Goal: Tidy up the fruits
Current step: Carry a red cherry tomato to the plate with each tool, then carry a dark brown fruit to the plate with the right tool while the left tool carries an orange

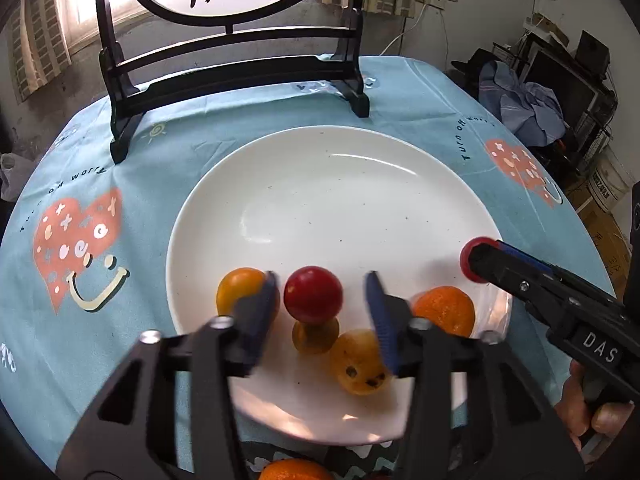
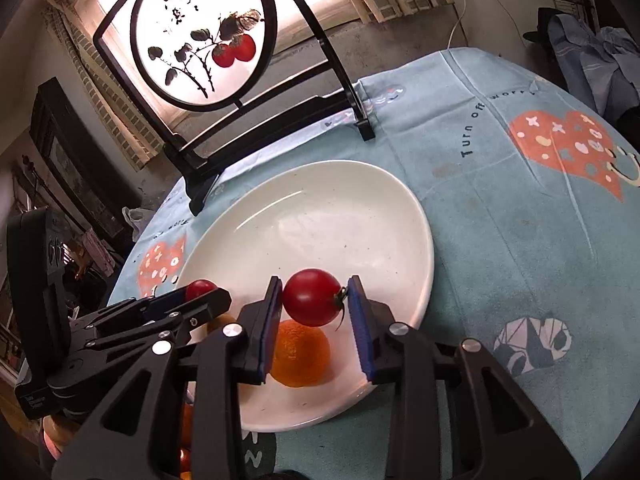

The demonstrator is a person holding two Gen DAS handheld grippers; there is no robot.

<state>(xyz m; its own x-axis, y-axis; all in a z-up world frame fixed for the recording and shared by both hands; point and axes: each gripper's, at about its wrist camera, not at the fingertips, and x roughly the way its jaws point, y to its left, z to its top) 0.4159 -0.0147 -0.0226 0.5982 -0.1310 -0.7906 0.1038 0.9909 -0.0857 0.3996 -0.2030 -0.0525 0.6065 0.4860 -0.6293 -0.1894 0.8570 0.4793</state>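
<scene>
A white plate (image 1: pixel 340 184) sits on the blue tablecloth. On its near part lie a yellow tomato (image 1: pixel 238 286), a small yellow fruit (image 1: pixel 314 336), a spotted yellow fruit (image 1: pixel 358 364) and an orange (image 1: pixel 444 308). My left gripper (image 1: pixel 322 312) is open over the plate, with a red tomato (image 1: pixel 313 294) between its fingers, not gripped. My right gripper (image 2: pixel 314 308) is shut on a second red tomato (image 2: pixel 312 297), held above the orange (image 2: pixel 300 356) at the plate's (image 2: pixel 340 216) near right rim. It shows in the left wrist view (image 1: pixel 476 260) too.
A black framed round screen (image 1: pixel 236 60) with painted persimmons stands at the table's far edge behind the plate. Another orange (image 1: pixel 294 470) lies off the plate at the near edge. Clutter and shelves stand beyond the table to the right.
</scene>
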